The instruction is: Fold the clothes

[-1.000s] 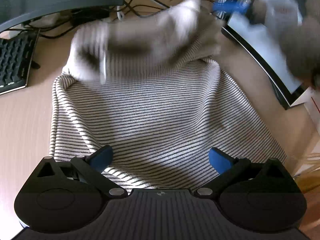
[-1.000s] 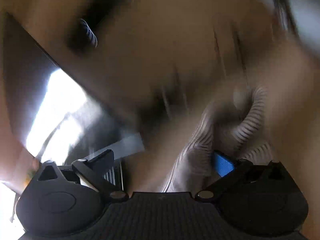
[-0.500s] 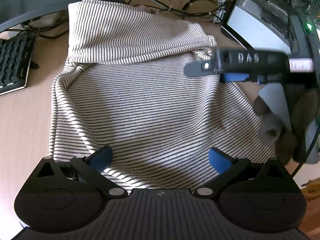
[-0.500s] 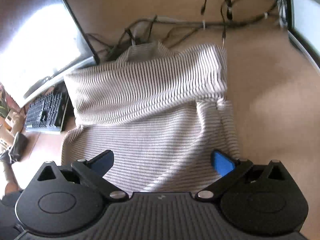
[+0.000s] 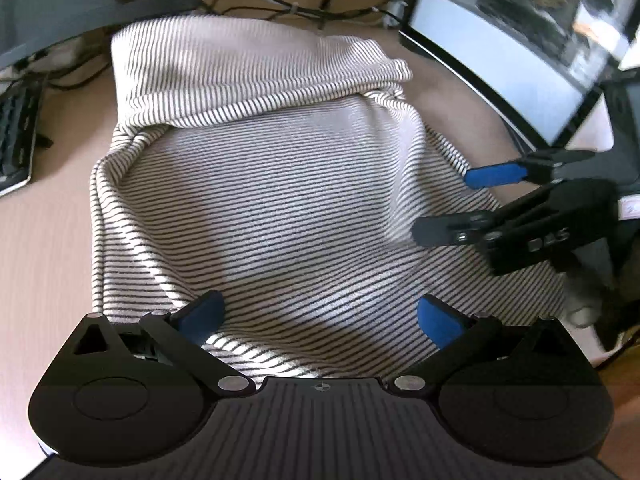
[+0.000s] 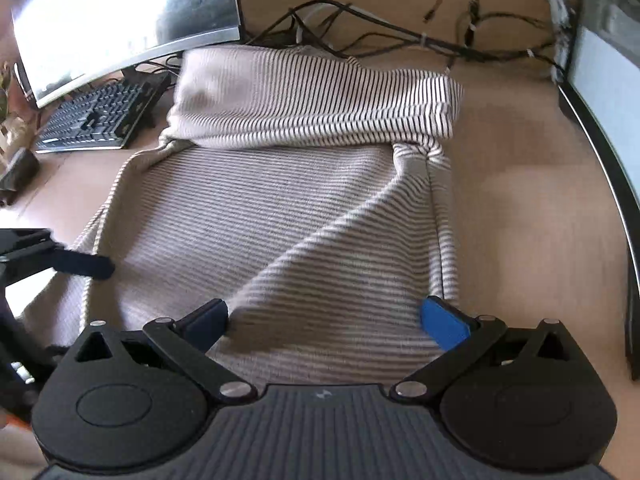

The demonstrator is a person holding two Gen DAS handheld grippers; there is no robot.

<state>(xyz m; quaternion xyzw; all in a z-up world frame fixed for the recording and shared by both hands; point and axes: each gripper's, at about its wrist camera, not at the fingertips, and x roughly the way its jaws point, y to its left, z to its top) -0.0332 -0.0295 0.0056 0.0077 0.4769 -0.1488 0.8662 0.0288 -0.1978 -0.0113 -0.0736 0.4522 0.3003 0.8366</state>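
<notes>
The striped top [image 5: 280, 200] lies spread on the wooden desk [image 6: 528, 208], between a curved monitor [image 6: 120, 20] with a keyboard [image 6: 96, 116] on one side and a second screen [image 5: 500, 60] on the other; a tangle of cables [image 6: 400, 28] runs behind it. Its far part is already turned over toward the near side, forming a thick folded band [image 6: 312, 96] across the top; the lower body of the garment is single-layer and rumpled, with a diagonal ridge running from the near left to the far right corner.

The left tongs [image 5: 318, 316] hover over the near hem with their blue pads wide apart and nothing between them; the right tongs [image 6: 324, 318] are likewise spread open and empty, poised low over the near right edge of the cloth. In the left view the right tongs reach in from the side, just above the right border of the top.

Both tools sit at the near hem, one to each side, probably so that each can take a corner and carry the lower half up over the band; the fold looks about half done; the ridge may need smoothing first, or it could be trapped as a crease.
</notes>
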